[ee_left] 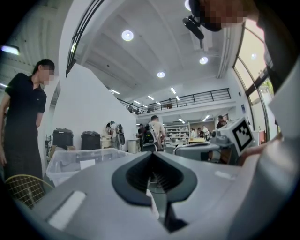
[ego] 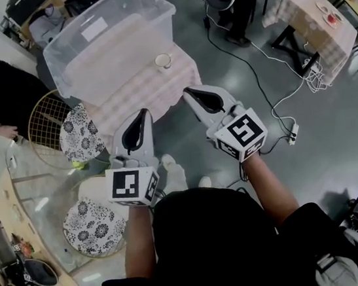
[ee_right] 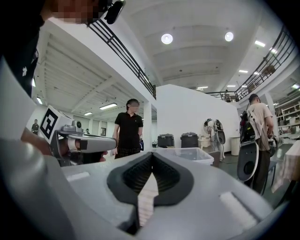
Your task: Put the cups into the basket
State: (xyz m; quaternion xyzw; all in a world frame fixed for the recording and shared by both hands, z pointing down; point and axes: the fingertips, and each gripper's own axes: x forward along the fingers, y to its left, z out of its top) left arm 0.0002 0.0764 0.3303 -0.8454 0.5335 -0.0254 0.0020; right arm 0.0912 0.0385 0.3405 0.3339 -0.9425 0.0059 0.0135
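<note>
left gripper (ego: 142,112), right gripper (ego: 187,91) closed; bin label (ego: 94,30) illegible

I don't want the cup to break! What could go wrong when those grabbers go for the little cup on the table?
1. The left gripper and right gripper are both shut. Reaching the cup like that might knock it off the table.
2. The cup stands close beside the clear bin, so the jaws have little room on that side.
3. A power strip lies on the floor nearby; feet might catch its cable.
</note>
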